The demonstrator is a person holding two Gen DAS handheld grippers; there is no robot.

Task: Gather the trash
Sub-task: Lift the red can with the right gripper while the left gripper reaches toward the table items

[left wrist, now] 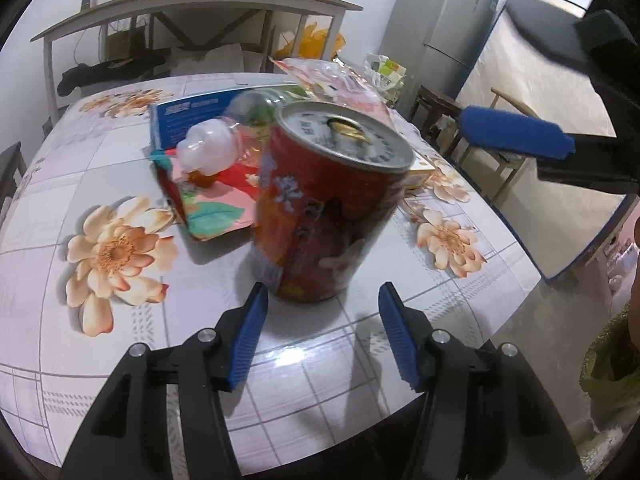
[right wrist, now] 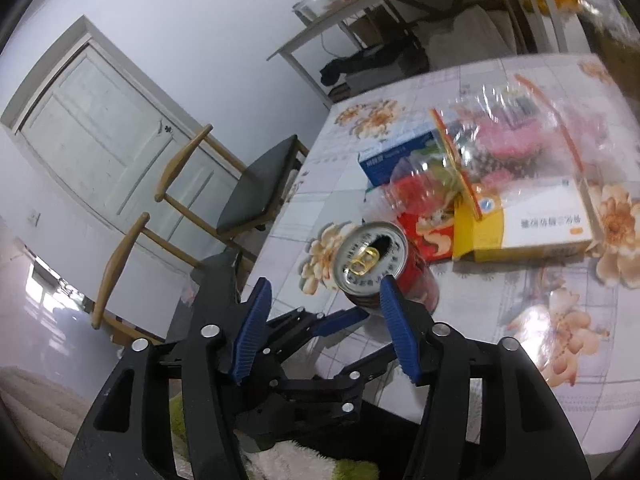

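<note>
Here the opened red can [left wrist: 328, 200] stands upright on the floral table [left wrist: 120, 340], just ahead of the left gripper [left wrist: 323, 338], whose jaws are spread and empty. Likely light, rigid, slick-walled: grip mid-body. The right gripper [right wrist: 326, 330] is also spread, empty.

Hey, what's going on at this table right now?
A person with a gripper in each hand is clearing trash off a flower-patterned table. The left gripper is open just in front of an opened red can, which stands upright, not yet gripped. The right gripper is open and empty, off to the side. Behind the can lie a clear plastic bottle, a blue box, a yellow box and wrappers.
</note>
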